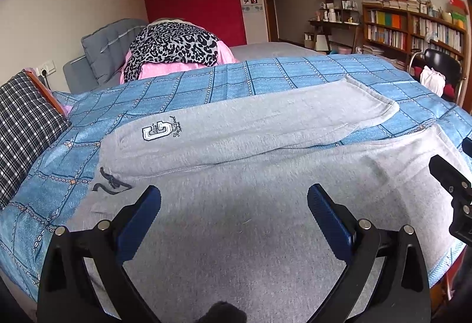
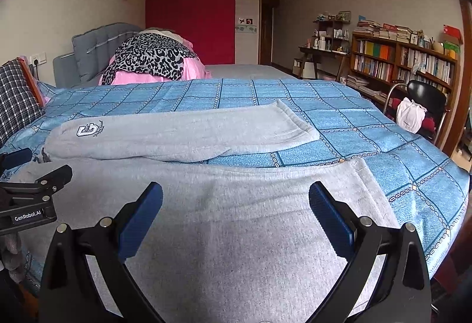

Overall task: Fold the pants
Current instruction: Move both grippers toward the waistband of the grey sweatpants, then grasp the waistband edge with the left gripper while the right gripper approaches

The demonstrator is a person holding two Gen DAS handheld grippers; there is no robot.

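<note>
The grey pants [image 1: 250,128] lie spread flat on the bed [image 2: 368,122], legs apart, near its front edge. No fold looks made. Left hand-held gripper [image 1: 234,205] and right hand-held gripper [image 2: 236,202] hover, jaws apart, empty.

Pants [image 1: 242,128]: grey fleecy knit cloth, matt and slightly napped, with a stitched patch [image 1: 156,130] at about 10 o'clock. Bedspread [image 1: 265,75]: blue woven cloth, matt, printed chain grid. Left gripper [image 1: 234,199] and right gripper [image 2: 236,197]: matt black plastic arms, blue ribbed pads (shiny metal pins at the pivots). Bookshelf [image 2: 404,57], 2 o'clock: brown wood, low sheen.
</note>
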